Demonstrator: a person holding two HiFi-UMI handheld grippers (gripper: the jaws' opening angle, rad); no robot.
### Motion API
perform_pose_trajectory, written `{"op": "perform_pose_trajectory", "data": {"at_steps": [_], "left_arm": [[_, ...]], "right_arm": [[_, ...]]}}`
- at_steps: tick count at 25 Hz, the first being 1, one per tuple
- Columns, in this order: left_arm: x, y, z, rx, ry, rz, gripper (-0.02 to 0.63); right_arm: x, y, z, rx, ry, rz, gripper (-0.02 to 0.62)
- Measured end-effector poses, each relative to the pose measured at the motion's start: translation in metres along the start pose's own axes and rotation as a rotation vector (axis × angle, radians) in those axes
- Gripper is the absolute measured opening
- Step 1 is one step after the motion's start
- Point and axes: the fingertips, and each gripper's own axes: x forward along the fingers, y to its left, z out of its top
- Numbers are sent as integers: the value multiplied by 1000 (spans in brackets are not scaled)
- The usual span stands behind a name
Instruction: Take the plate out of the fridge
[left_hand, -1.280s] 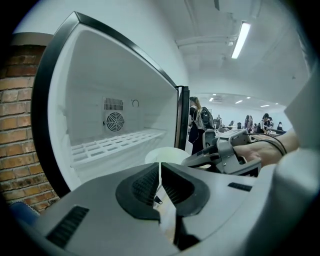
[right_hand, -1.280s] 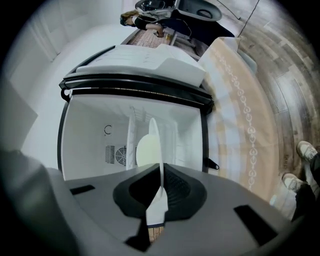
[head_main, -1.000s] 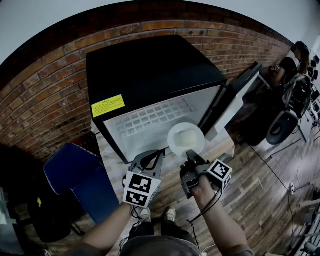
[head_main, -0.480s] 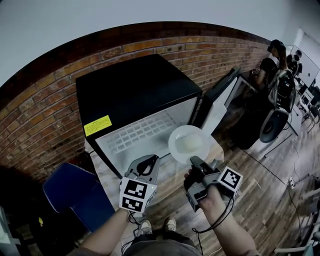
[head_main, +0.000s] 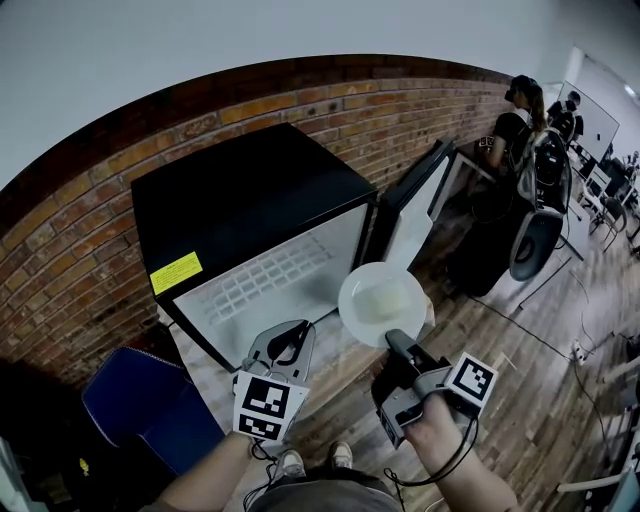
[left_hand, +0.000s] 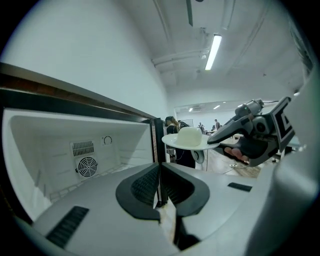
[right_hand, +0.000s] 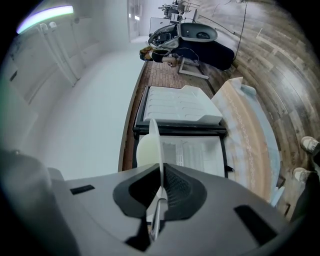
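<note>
Brick wall (head_main: 90, 240) behind black fridge (head_main: 240, 200), door (head_main: 420, 195) open. Right gripper (head_main: 397, 342) clamped on near rim of white plate (head_main: 380, 300). Plate sticks out ahead of its jaws, outside the fridge, pale lump on top. Left gripper (head_main: 290, 335) beside it, jaws pressed together, nothing between them.

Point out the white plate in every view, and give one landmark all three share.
Head view: round white plate right of centre, before the open black fridge.
Left gripper view: right of centre, side-on.
Right gripper view: centre, edge-on, pinched in the right claw.
Shared landmark: that fridge's white interior.
</note>
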Motion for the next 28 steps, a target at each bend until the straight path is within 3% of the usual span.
{"op": "perform_pose_trajectory", "data": {"at_steps": [3,17,28], "left_arm": [[1,-10,-2,25,3,-21,26],[-1,-60,-22,3,28,-102,26],[-10,-79,-39,10,70,-120,26]], "right_arm": [[-12,-2,0,7,-10,-3,32],[-61,-46,-5,14,10,-101,32],[-81,-86,-11,40,26,-152,32]]}}
